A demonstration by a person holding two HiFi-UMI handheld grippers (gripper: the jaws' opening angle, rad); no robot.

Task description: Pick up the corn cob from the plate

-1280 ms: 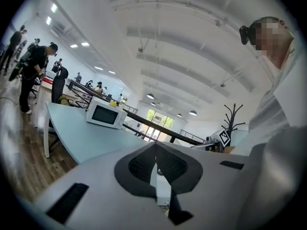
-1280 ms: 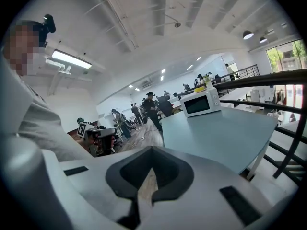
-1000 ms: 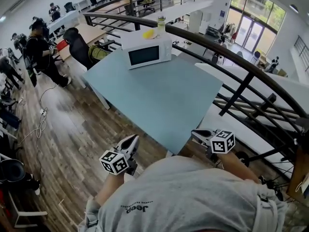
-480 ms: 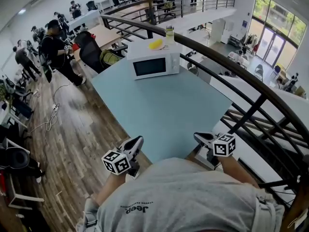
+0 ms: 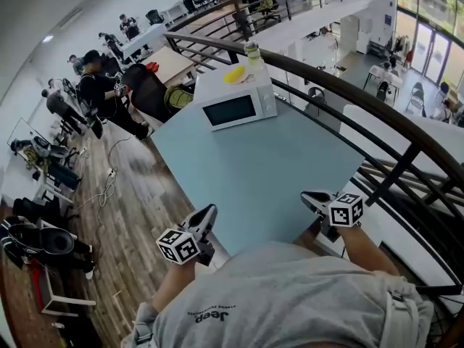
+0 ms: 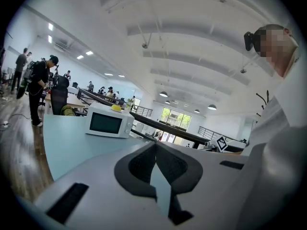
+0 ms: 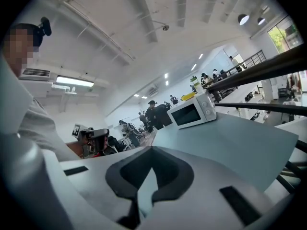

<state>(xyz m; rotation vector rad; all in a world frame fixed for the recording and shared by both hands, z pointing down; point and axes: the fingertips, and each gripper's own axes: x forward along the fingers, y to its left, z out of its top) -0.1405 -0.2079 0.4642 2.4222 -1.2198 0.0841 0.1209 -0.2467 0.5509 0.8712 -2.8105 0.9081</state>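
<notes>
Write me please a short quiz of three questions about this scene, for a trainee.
1. True or false: the door of the microwave is open.
2. Where does the yellow object lie? A: on top of the microwave. B: on the table. C: on the floor.
3. Fill in: the jaws of the left gripper and the right gripper are both ___.
Key: 1 false; 2 A; 3 shut.

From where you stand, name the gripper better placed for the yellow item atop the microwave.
Left, marginally: the yellow item lines up nearer the left gripper than the right gripper; both shut, distant.
</notes>
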